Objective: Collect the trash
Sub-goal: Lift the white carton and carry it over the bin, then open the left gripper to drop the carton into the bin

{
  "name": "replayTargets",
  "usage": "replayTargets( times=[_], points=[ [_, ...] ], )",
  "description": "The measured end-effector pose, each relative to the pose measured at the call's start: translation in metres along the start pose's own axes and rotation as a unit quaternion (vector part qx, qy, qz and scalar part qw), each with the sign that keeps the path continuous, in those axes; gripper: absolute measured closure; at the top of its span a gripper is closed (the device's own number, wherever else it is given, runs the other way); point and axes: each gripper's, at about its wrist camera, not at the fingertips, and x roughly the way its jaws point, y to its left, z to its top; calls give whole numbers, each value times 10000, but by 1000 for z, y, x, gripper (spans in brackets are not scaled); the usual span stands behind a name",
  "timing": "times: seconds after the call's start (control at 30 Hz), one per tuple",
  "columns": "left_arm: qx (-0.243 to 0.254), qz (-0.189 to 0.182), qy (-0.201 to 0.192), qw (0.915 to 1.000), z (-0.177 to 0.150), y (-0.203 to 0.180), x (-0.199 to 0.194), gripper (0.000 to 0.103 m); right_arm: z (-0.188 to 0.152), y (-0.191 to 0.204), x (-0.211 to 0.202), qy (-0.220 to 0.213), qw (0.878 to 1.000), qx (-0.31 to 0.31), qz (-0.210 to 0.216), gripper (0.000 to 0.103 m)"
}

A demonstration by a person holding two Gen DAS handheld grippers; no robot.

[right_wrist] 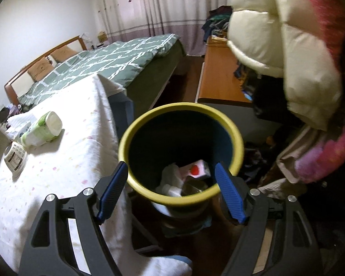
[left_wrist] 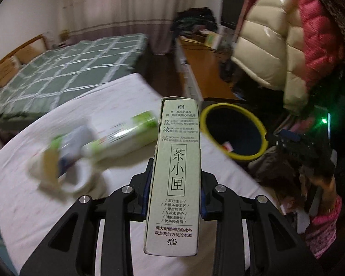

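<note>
My left gripper [left_wrist: 173,195] is shut on a tall pale green tea box [left_wrist: 176,172] with black Chinese print, held above the white-clothed table [left_wrist: 46,207]. The yellow-rimmed dark bin [left_wrist: 233,133] stands beyond the table's right edge. A green and white bottle [left_wrist: 124,133] lies on the table left of the box, with blurred packaging [left_wrist: 64,161] beside it. My right gripper [right_wrist: 172,188] is open and empty above the bin [right_wrist: 181,110], which holds crumpled white paper [right_wrist: 170,179] and a pink carton [right_wrist: 195,170]. The bottle [right_wrist: 42,130] shows at left.
A white printed cup [right_wrist: 15,158] lies on the table's left side. A green checked bed [right_wrist: 99,62] is behind the table. A wooden desk [right_wrist: 218,73] stands behind the bin. The person's cream and pink puffer jacket [right_wrist: 287,46] hangs at upper right.
</note>
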Motion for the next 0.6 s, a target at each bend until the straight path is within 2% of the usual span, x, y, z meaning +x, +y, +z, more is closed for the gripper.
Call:
replayTargets(
  times=[0.27,0.47,0.6],
  points=[
    [438,-540,212,9974,63,-78,82,72,-15,-49,-23,-93,9991,381,-186,29],
    [729,-652,333,9947,95,-135,142,72,-21,-75,-26,-94,9976,611,-327,29],
    [780,-627,431,9940,104,-156,174,71,-26,-81,-23,-36,9971,680,-353,29]
  ],
)
